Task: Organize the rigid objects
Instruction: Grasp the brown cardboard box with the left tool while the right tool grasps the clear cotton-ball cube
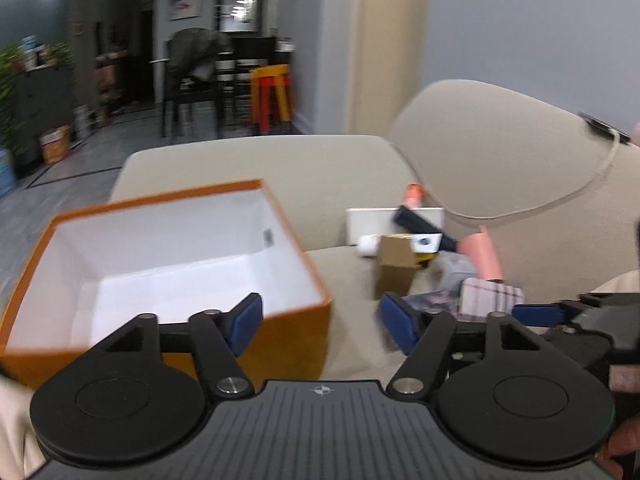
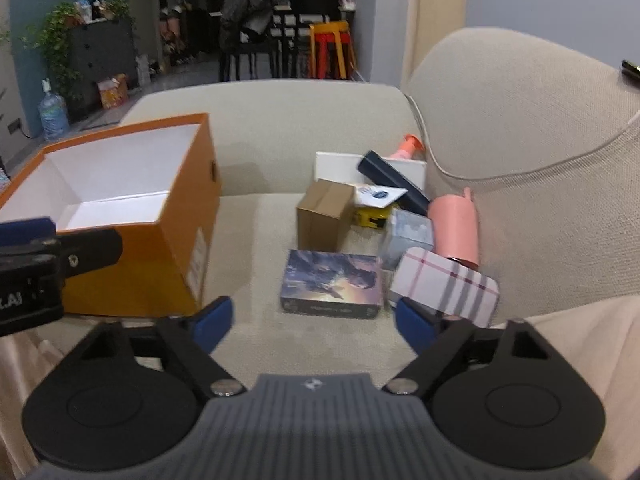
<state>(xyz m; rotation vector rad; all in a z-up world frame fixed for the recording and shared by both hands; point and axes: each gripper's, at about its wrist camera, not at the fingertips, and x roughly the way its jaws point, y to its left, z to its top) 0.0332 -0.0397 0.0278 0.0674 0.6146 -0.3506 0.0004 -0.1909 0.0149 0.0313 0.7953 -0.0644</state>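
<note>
An open orange box (image 1: 160, 248) with a white inside stands on the left of the beige sofa seat (image 2: 256, 232). It holds nothing that I can see. My left gripper (image 1: 322, 324) is open just beside the box's near right corner, with nothing between its fingers. In the right wrist view a pile lies to the right: a brown carton (image 2: 324, 216), a picture-printed box (image 2: 332, 284), a plaid box (image 2: 444, 286), a pink tumbler (image 2: 454, 228) and a dark blue long box (image 2: 394, 182). My right gripper (image 2: 314, 322) is open just short of the picture-printed box, holding nothing.
A big sofa cushion (image 2: 520, 140) with a white cable (image 2: 520, 170) over it rises right of the pile. A white flat box (image 2: 340, 166) leans at the pile's back. A pale blanket (image 2: 580, 340) lies at the near right. Behind the sofa are chairs and stools.
</note>
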